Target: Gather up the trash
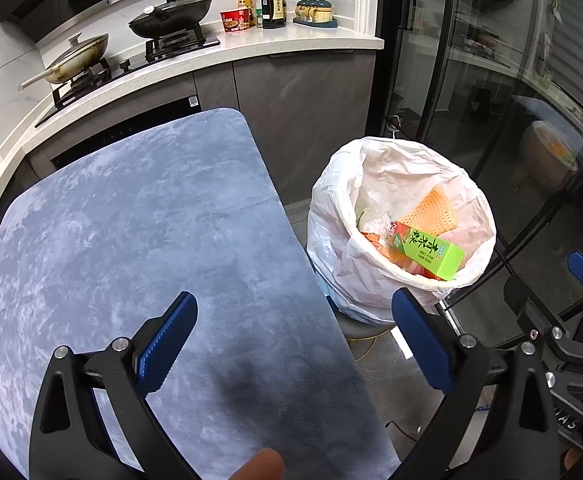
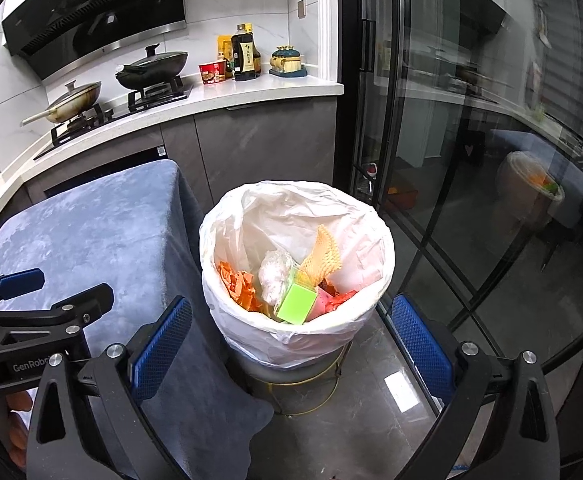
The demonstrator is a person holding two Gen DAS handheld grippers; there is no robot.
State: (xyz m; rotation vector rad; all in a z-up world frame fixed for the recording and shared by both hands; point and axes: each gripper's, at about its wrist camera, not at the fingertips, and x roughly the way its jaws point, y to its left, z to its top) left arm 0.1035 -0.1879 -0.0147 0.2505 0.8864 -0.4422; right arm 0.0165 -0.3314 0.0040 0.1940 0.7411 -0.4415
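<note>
Now green carton [image 2: 296, 303] in bin [image 2: 251, 336], beyond empty right tool [image 2: 291, 344].

Pretty standard kitchen around me: white speckled countertop [image 2: 251, 94] over grey cabinets [image 2: 267, 148], marble-look wall tiles [image 2: 207, 46] and a black range hood [image 2: 91, 12] above the gas hob [image 2: 123, 110]. Dark glossy floor tiles [image 2: 391, 400] and black-framed glass sliding doors [image 2: 451, 160] on the right. A table in blue velvety cloth [image 1: 139, 240] sits in front of the counter.

Green carton [image 2: 296, 303] half buried in trash bin [image 2: 227, 240]; carton print unreadable; fingertip [image 1: 261, 465] cut off by bottom edge.
</note>
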